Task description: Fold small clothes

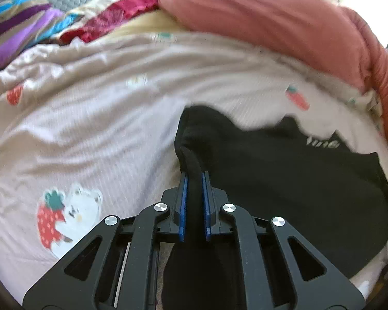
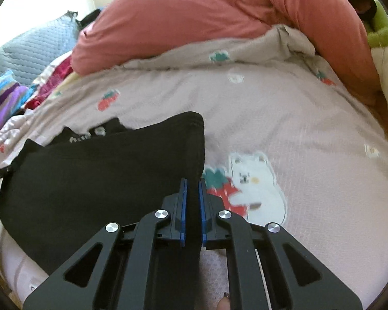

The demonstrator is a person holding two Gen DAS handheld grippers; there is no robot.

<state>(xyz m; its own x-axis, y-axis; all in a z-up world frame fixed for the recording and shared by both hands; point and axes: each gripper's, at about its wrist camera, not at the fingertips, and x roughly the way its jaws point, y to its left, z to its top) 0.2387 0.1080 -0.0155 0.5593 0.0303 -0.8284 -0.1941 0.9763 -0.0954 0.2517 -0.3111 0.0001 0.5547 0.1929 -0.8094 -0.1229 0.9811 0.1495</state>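
A black garment [image 1: 284,170] with white lettering is held over the bed, stretched between both grippers. My left gripper [image 1: 194,177] is shut on its left edge; the cloth bunches up between the blue pads and spreads to the right. In the right wrist view the same black garment [image 2: 95,173] spreads to the left. My right gripper [image 2: 192,182] is shut on its right edge. The far part of the garment rests on the sheet.
A pale pink sheet [image 1: 103,129] with strawberry and bear prints covers the bed. A salmon duvet [image 1: 271,18] is heaped at the back. Colourful clothes [image 1: 25,25] lie at the far left. A green plush toy [image 2: 382,28] sits at the far right.
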